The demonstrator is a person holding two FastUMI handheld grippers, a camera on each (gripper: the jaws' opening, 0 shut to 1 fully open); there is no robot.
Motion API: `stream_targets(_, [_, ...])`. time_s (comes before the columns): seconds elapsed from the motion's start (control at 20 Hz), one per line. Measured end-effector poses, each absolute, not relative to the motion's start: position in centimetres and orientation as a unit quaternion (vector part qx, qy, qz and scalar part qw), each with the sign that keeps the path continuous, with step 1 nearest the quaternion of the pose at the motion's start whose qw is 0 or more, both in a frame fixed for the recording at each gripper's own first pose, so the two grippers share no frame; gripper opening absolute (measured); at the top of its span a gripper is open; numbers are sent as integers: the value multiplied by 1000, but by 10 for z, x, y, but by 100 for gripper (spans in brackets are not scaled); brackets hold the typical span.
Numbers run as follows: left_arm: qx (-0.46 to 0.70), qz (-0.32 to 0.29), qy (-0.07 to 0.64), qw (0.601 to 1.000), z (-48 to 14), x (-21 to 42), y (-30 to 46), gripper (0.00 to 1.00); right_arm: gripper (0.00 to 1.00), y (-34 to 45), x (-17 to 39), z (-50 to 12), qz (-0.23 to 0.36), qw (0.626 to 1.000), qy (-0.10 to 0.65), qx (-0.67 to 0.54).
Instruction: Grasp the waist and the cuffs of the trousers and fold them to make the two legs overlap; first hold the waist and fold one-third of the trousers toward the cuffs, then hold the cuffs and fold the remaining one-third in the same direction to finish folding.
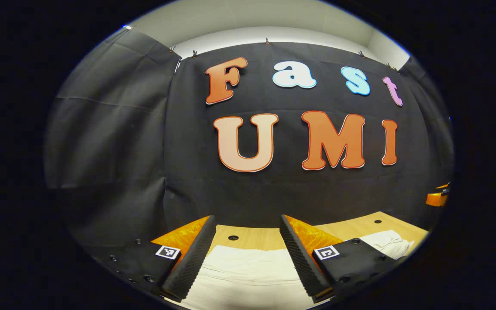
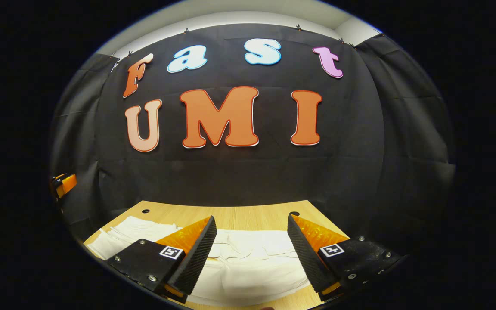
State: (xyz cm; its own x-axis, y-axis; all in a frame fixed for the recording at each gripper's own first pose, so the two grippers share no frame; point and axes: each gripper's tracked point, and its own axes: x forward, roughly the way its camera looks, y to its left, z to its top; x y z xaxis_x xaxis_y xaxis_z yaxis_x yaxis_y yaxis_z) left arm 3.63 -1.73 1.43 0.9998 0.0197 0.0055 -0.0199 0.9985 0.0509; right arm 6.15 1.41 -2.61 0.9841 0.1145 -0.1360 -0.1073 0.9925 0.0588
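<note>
In the left gripper view, the left gripper sits at the bottom centre of the frame with its two fingers spread wide apart, nothing held between them. Through the gap shows the pale trousers, lying flat on a light wooden table low in the frame; more of the same cloth, loosely rumpled, appears at the lower right past the right-hand finger. A small dark round hole marks the table surface just above the cloth's far edge, between the fingers. At the right edge of the frame, midway down, part of the other gripper pokes in, too little of it visible to judge its fingers from here. In the right gripper view, the right gripper likewise occupies the bottom centre, fingers wide open and gripping nothing. The trousers spread across the lower part of this frame, running from the lower left, behind the left-hand finger, through the gap and toward the lower right, with soft creases across the middle. The table runs back to the black cloth wall filling the upper part of both frames.
</note>
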Motion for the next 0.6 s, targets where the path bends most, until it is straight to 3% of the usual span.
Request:
stream_targets(0.35, [19, 14, 25, 999, -11, 57, 4, 98, 99, 12, 60, -75, 44, 980, 164, 108])
stream_targets(0.6, [19, 23, 33, 999, -19, 64, 21, 97, 98, -4, 64, -120, 13, 917, 256, 305])
